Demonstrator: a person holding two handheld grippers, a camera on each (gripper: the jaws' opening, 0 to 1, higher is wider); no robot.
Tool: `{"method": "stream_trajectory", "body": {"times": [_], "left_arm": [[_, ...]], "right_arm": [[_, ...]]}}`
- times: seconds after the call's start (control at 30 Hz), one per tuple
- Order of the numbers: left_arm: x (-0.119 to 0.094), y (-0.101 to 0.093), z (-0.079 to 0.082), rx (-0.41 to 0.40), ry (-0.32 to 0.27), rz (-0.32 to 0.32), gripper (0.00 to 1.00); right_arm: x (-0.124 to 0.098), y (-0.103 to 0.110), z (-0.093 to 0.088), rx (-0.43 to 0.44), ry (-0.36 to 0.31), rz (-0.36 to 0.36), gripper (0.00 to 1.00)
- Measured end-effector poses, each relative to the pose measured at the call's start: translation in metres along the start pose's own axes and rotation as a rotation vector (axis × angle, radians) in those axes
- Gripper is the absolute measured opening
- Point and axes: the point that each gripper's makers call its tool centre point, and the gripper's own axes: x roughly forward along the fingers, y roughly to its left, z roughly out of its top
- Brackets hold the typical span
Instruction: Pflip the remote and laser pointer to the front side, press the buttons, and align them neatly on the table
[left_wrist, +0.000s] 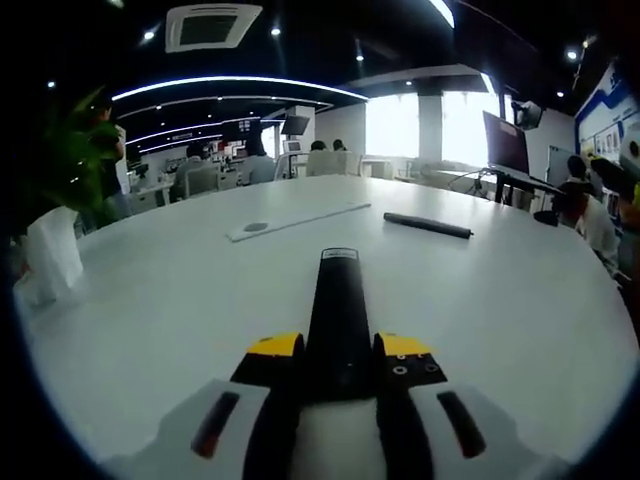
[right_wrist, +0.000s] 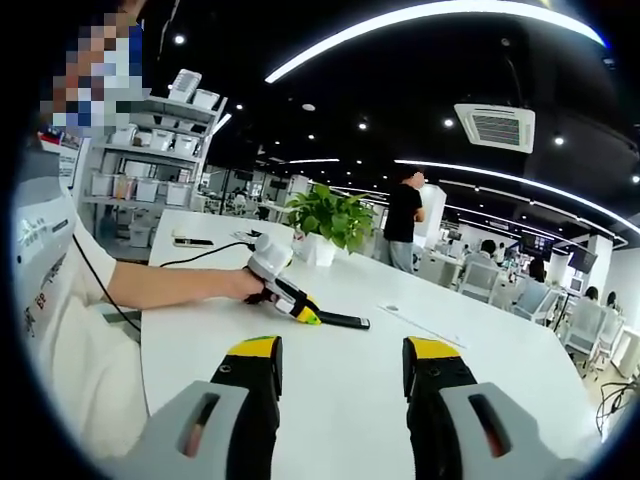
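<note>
Left gripper view: left hand-held gripper, jaws clamped on black remote, which points forward above white bench. Black laser pointer lies farther off on the bench, to the right.

Right gripper view: right hand-held gripper, jaws apart, nothing between. Beyond it, left hand-held gripper grips the remote over the bench; potted plant stands behind.

Right gripper: jaws standing apart over the white table.
Left gripper: clamping the black remote, resting on the table.
Plant: sitting behind.
</note>
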Motion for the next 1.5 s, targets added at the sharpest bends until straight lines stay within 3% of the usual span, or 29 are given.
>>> {"method": "stream_trajectory", "body": {"times": [0.33, 0.77, 0.87, 1.2, 1.5], "left_arm": [[-0.007, 0.001, -0.001, -0.040, 0.018, -0.009, 0.30], [-0.008, -0.004, -0.001, 0.011, 0.026, -0.016, 0.29], [-0.013, -0.003, -0.003, 0.000, 0.059, 0.005, 0.29], [-0.011, 0.002, -0.003, -0.021, 0.061, 0.045, 0.28], [-0.017, -0.006, -0.006, -0.020, 0.077, 0.056, 0.28]], "right_arm": [[-0.001, -0.001, 0.001, -0.001, -0.004, -0.004, 0.51], [-0.002, -0.002, 0.001, -0.001, -0.003, -0.008, 0.51], [-0.002, -0.004, 0.001, -0.001, -0.004, -0.012, 0.51], [-0.001, -0.004, 0.000, -0.001, 0.000, -0.009, 0.51], [-0.001, -0.004, -0.001, -0.005, 0.003, -0.010, 0.51]]}}
